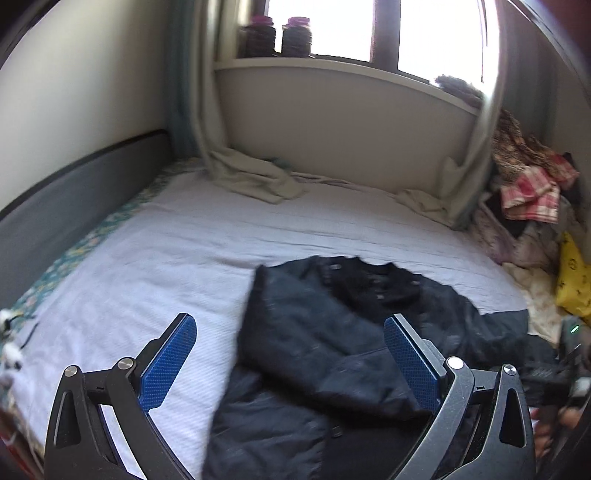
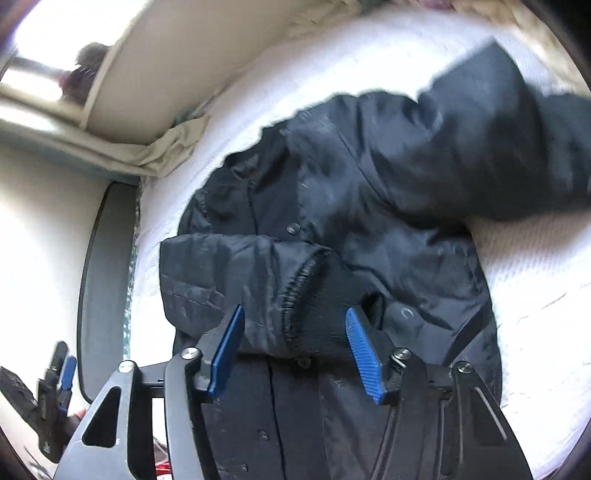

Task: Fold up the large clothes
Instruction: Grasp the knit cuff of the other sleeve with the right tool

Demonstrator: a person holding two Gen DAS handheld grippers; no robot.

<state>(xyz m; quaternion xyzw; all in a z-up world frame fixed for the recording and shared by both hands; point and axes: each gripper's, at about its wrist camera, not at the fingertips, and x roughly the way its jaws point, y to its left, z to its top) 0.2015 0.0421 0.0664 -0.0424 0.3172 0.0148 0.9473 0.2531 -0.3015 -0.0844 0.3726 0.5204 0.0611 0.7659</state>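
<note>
A dark navy padded jacket [image 1: 332, 332] lies front-up on the white bed sheet [image 1: 166, 258]. One sleeve is folded across its chest, the ribbed cuff [image 2: 325, 295] lying between my right fingers. The other sleeve [image 2: 517, 147] stretches out to the side. My left gripper [image 1: 290, 328] is open above the jacket's left edge, holding nothing. My right gripper [image 2: 293, 321] is open over the folded sleeve's cuff, jaws apart on either side of it. The left gripper [image 2: 61, 369] also shows at the lower left of the right wrist view.
A grey bed frame [image 1: 74, 192] runs along the left. Curtain ends [image 1: 255, 177] lie on the bed below the window sill [image 1: 314, 70], which holds two jars [image 1: 295, 35]. A heap of clothes [image 1: 532, 192] and a yellow bag [image 1: 572, 280] sit at the right.
</note>
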